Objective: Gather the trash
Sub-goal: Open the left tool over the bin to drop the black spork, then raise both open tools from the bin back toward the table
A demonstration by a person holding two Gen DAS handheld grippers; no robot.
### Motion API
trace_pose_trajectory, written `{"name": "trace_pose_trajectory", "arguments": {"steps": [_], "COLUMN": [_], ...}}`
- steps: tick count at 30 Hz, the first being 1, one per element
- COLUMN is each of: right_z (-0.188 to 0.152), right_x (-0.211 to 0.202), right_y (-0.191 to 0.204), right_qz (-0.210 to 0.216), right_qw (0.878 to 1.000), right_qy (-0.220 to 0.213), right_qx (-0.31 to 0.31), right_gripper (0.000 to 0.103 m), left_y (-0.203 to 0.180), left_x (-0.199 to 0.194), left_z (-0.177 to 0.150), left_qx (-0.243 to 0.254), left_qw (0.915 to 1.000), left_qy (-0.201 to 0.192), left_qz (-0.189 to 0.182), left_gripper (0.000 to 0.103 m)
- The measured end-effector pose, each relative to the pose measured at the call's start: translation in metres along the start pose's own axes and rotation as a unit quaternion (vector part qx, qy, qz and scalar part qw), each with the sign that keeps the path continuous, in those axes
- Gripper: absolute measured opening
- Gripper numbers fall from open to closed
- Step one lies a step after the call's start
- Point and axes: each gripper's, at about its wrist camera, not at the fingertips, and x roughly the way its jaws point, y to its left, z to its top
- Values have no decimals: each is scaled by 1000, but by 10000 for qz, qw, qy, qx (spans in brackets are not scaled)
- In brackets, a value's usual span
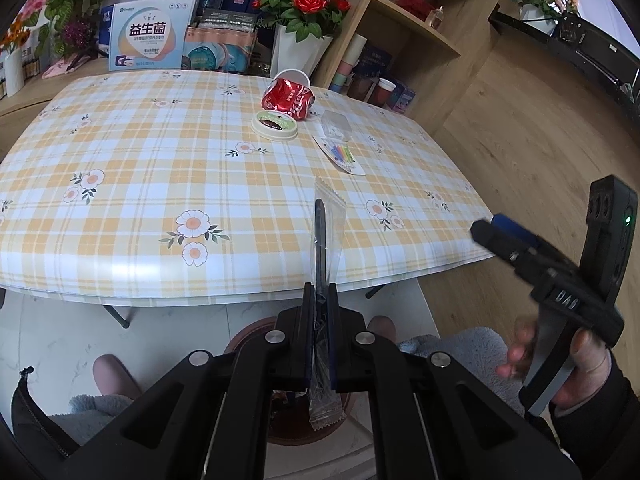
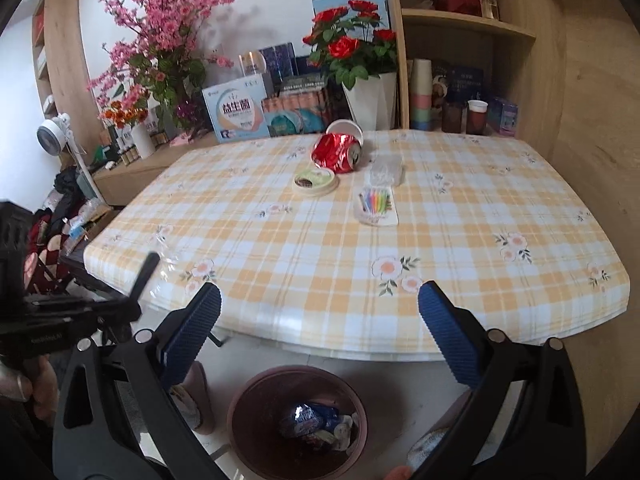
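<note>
Clear plastic wrapper (image 1: 326, 240), long and thin with crimped zigzag ends, stands clamped between the closed jaws of the left gripper (image 1: 321, 300); its long axis runs straight away from the camera, far end out over the near table edge, near end hanging below the jaws above the bin. A dark strip runs along its middle.

The right gripper (image 2: 320, 312) is spread wide and holds nothing; its 2 ribbed blue pads (image 2: 192, 328) frame the near edge of the table (image 2: 460, 280). In the left view its black body (image 1: 568, 280) shows embossed letters that look like "DAS", not sharply enough to be sure.

The table wears a glossy checked cloth in yellow, white and pale blue with printed flowers. Toward its far side lie a crushed red drinks can (image 2: 338, 154) on its side, a round cream lid (image 2: 314, 181) with a green label, a clear plastic tray (image 2: 386, 170) and a flat packet of colourful candles (image 2: 376, 206).

On the floor just near the table sits a round brown bin (image 2: 240, 412) with crumpled wrappers inside. A blue and white box (image 1: 148, 38) behind the table reads "益生菌".
</note>
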Motion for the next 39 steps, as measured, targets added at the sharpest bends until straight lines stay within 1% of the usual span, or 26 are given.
{"name": "trace_pose_trajectory", "arguments": {"steps": [3,6,8,10,12,13,14,15,16,17,20,21,23,26,31,36,37,39], "right_z": [8,13,15,19,21,22,22,22,22,22,20,19,18,17,14,11,10,9], "right_x": [-7,-14,-20,-21,-21,-22,-22,-23,-24,-24,-23,-22,-21,-18,-14,-7,-4,0], "right_y": [-7,-10,-15,-21,-22,-22,-21,-20,-19,-18,-18,-19,-18,-18,-21,-21,-22,-22], "right_qz": [-95,-102,47,153,235,134,34,-66,-77,-76,-120,-130,-136,-150,-138,-156,-165,-160], "right_qw": [9999,9997,9989,9982,9981,9984,9986,9986,9986,9986,9984,9984,9984,9987,9986,9990,9991,9991], "right_qy": [-101,-230,-400,-428,-385,-385,-404,-421,-429,-435,-431,-421,-378,-296,-207,-85,-63,-42], "right_qx": [32,48,224,385,412,379,346,300,289,292,352,367,389,382,469,400,395,382], "right_gripper": [97,97,97,97,97,97,97,97,97,97,97,97,97,97,97,97,97,97], "left_y": [-1,-3,-5,-8,-12,-13,-14,-15,-15,-15,-12,-9,-1,10,26,32,32,35], "left_x": [4,10,14,18,20,21,21,21,19,19,16,14,9,1,-2,-9,-10,-11], "left_z": [-2,-3,-5,-6,-7,-6,-6,-6,-5,-4,0,2,6,11,17,20,21,25], "left_qx": [-16,-30,-47,-20,21,40,58,66,72,78,63,15,-150,-322,-451,-230,-216,-208], "left_qw": [10000,9998,9994,9990,9989,9987,9987,9989,9991,9992,9999,9999,9995,9980,9952,9904,9898,9864], "left_qy": [74,154,225,278,271,277,257,218,153,127,-6,-76,-262,-468,-495,-731,-754,-870], "left_qz": [-42,-127,-244,-349,-384,-420,-431,-410,-390,-380,-158,-93,24,280,714,1152,1190,1382], "left_gripper": [6,6,6,7,13,23,39,47,56,59,78,81,93,97,97,97,97,97]}}
